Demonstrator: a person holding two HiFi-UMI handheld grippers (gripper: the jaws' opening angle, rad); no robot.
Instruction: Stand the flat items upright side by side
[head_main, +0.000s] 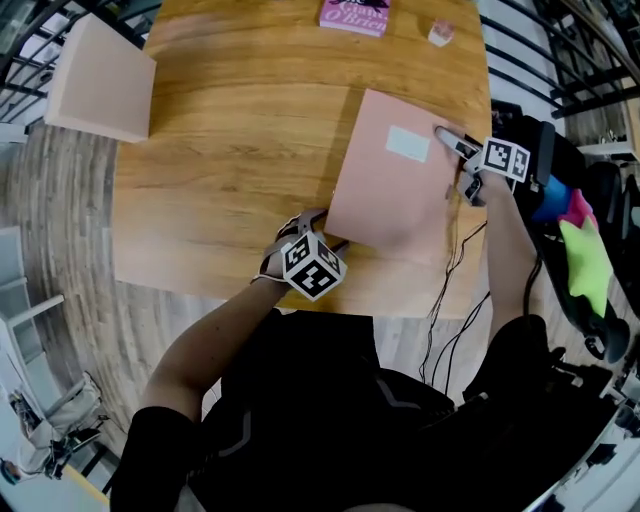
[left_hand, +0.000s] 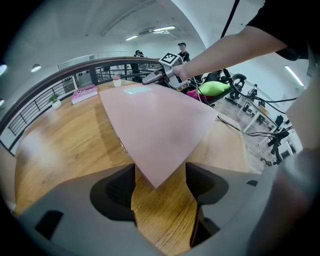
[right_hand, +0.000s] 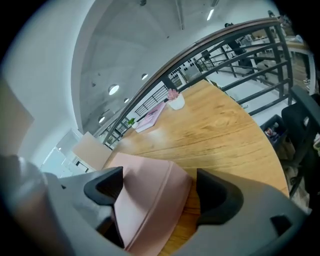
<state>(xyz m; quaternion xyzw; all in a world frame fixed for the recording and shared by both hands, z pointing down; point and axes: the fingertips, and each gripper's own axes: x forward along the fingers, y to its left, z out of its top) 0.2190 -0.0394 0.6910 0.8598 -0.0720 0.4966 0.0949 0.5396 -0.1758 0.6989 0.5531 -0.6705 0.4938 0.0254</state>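
Pink folder lay flat on worktop, left tool released, jaws apart round folder's near corner, right tool also unclenched astride its right corner; imo best to pinch both evenly, then tip folder up w/o sliding.

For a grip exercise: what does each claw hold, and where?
Nothing: left claw and right claw stand open, each straddling a corner of the pink book.
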